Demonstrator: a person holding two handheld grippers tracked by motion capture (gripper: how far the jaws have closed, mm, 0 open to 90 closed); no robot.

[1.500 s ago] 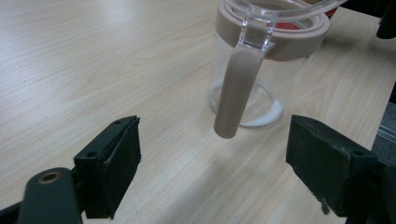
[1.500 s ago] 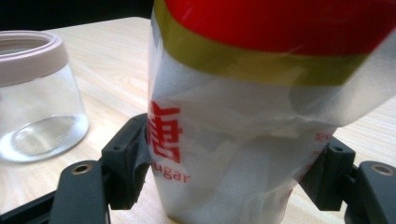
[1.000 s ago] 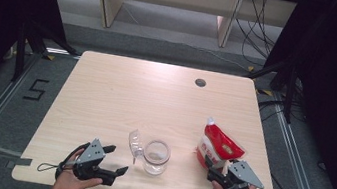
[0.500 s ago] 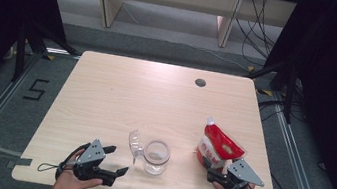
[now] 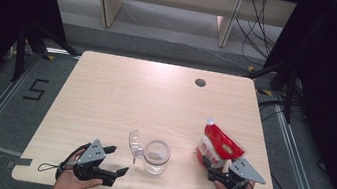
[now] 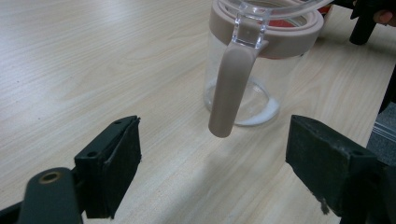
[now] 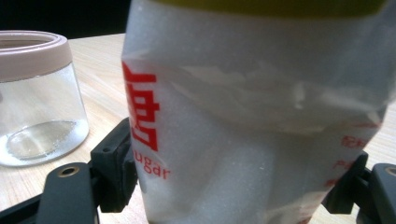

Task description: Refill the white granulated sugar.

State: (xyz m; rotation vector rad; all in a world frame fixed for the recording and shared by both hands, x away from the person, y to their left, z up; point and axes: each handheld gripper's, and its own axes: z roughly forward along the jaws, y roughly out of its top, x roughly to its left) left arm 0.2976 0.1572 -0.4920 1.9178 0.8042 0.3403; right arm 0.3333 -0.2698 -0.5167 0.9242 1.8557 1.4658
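A red and white sugar bag (image 5: 220,143) stands at the table's front right. My right gripper (image 5: 209,167) reaches it from the near side. In the right gripper view the bag (image 7: 243,116) sits between the jaws of that gripper (image 7: 231,186), which have just been opening; the pads lie beside the bag without denting it. A clear glass jar (image 5: 156,156) with a beige rim stands front centre, its lid (image 5: 135,143) flipped open to the left. My left gripper (image 5: 117,160) lies open just left of the jar. In the left gripper view that gripper (image 6: 212,154) faces the jar (image 6: 243,93) and its hanging beige latch (image 6: 231,88).
The light wooden table (image 5: 155,102) has a round cable hole (image 5: 200,82) at the back right. The jar (image 7: 39,93) holds a thin layer of white grains. Both hands rest near the table's front edge. Shelving and cables stand beyond the far edge.
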